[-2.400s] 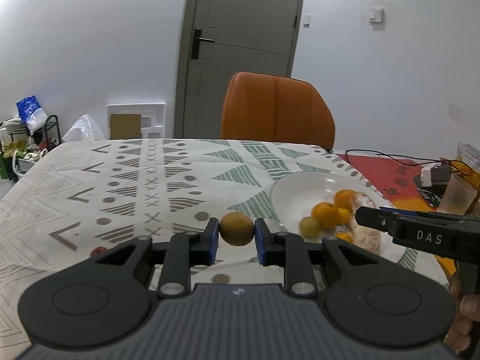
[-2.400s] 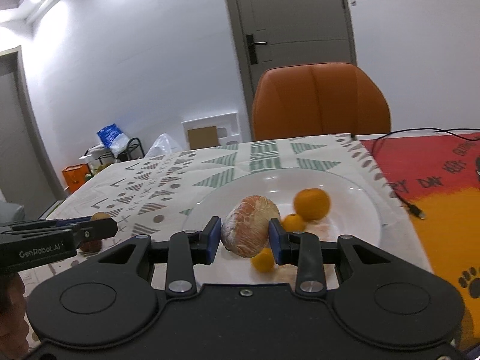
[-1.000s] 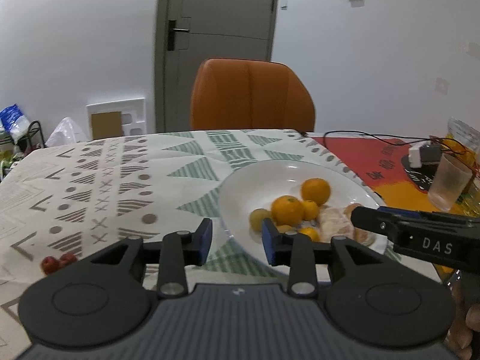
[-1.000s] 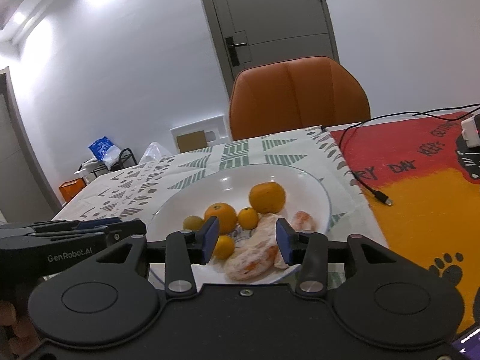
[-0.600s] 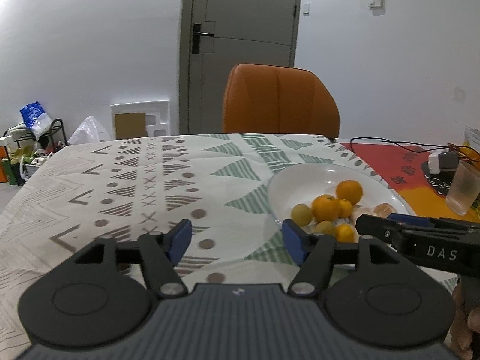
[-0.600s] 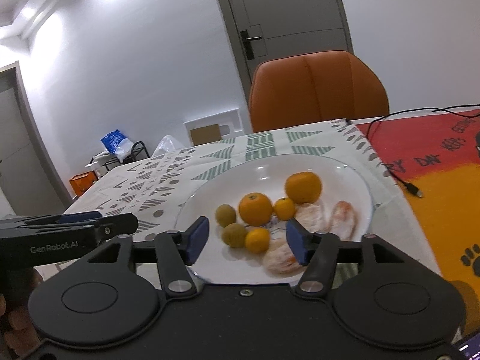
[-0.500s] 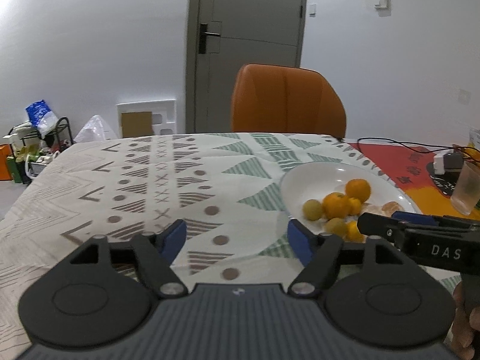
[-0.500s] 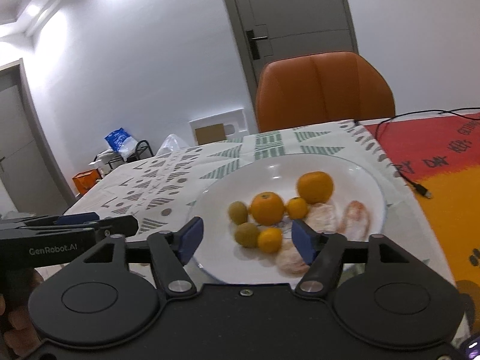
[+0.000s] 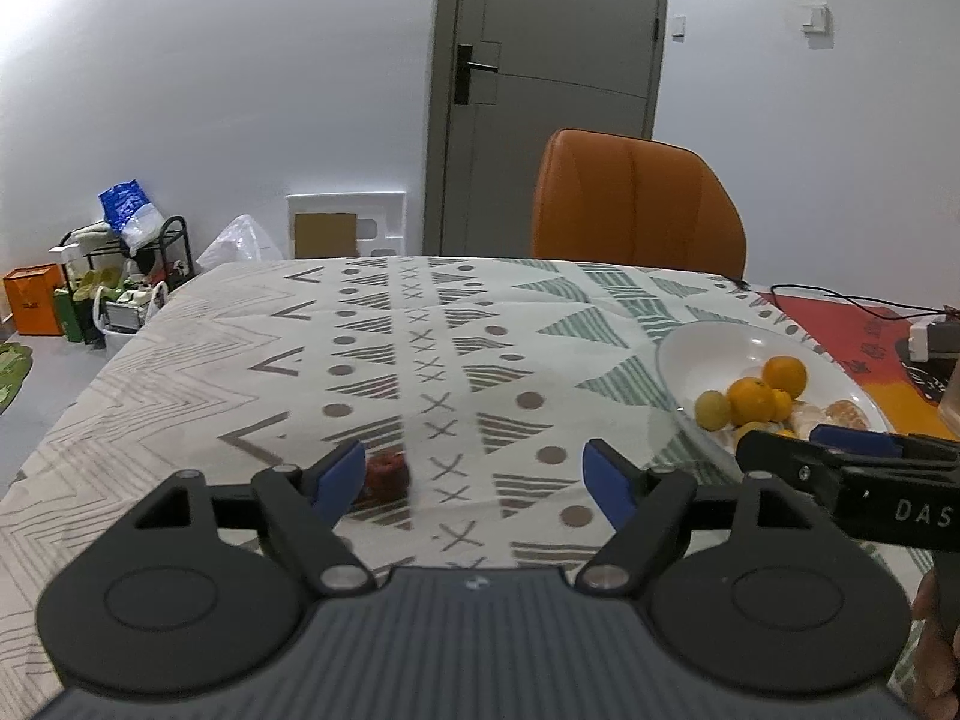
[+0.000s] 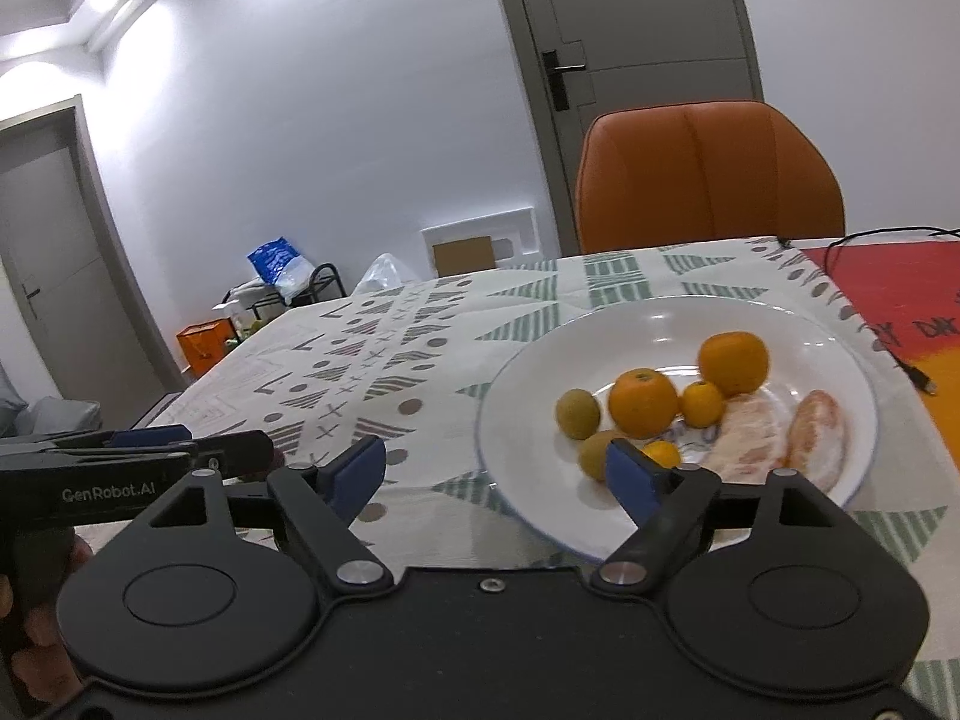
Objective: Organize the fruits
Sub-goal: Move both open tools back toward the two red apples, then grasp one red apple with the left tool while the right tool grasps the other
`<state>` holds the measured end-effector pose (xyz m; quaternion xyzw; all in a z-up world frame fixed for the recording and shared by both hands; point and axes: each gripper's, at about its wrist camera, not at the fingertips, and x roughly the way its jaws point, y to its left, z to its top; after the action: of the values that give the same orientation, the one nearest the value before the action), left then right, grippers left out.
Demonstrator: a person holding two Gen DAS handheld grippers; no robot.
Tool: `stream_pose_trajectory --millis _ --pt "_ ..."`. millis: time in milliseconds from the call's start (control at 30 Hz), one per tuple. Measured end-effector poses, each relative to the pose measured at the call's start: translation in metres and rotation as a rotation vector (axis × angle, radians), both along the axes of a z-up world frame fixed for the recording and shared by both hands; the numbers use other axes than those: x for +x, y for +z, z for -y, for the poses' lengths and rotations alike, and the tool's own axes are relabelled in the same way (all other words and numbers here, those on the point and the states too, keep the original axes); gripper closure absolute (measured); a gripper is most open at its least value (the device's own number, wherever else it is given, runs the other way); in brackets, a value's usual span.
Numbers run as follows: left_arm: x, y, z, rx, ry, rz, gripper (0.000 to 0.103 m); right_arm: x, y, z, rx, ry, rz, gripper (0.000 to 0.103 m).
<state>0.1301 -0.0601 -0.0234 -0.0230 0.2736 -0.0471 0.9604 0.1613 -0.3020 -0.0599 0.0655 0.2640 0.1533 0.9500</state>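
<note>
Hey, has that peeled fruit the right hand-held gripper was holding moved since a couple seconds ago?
Yes. The peeled fruit left the right hand-held gripper, whose jaws have just been opening, and now lies on the white plate.

Ahead of your left tool [image 9: 474, 474] the desk [image 9: 372, 360] lies bare all the way to the orange chair [image 9: 636, 204] at its far edge; the only thing in that lane is a small red fruit [image 9: 387, 474], perhaps more than one, just beside the left pad. To the right, the white plate [image 10: 672, 324] crowded with fruit blocks low passes, and your right tool [image 10: 495, 471] hangs over its near rim. A black cable [image 10: 912, 369] crosses the red mat [image 10: 900, 282] beyond.
</note>
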Motion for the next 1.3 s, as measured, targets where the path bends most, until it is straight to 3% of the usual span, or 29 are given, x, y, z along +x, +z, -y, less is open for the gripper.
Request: stream_pose_trajectory --millis 267,433,567,733,833,1100,1300 --pt "-0.003 -0.004 -0.024 -0.018 0.036 -0.006 0.024 -0.003 0.001 -0.020 -0.013 0.030 0.019 0.006" --pt "-0.002 -0.008 -0.035 -0.029 0.063 -0.008 0.025 -0.001 0.000 -0.032 -0.024 0.057 0.015 0.005" --pt "0.000 -0.012 -0.043 -0.048 0.074 -0.016 0.033 0.001 0.000 -0.040 -0.032 0.073 0.014 0.005" --pt "0.005 -0.018 -0.052 -0.067 0.088 -0.033 0.055 0.005 -0.001 -0.049 -0.041 0.086 0.013 0.005" --pt "0.008 -0.021 -0.058 -0.073 0.101 -0.041 0.063 0.008 -0.002 -0.054 -0.047 0.094 0.010 0.005" --pt "0.019 -0.032 -0.067 -0.088 0.102 -0.062 0.072 0.016 -0.006 -0.069 -0.067 0.120 -0.004 0.005" --pt "0.030 -0.040 -0.069 -0.099 0.093 -0.086 0.073 0.021 -0.006 -0.078 -0.085 0.120 -0.004 0.005"
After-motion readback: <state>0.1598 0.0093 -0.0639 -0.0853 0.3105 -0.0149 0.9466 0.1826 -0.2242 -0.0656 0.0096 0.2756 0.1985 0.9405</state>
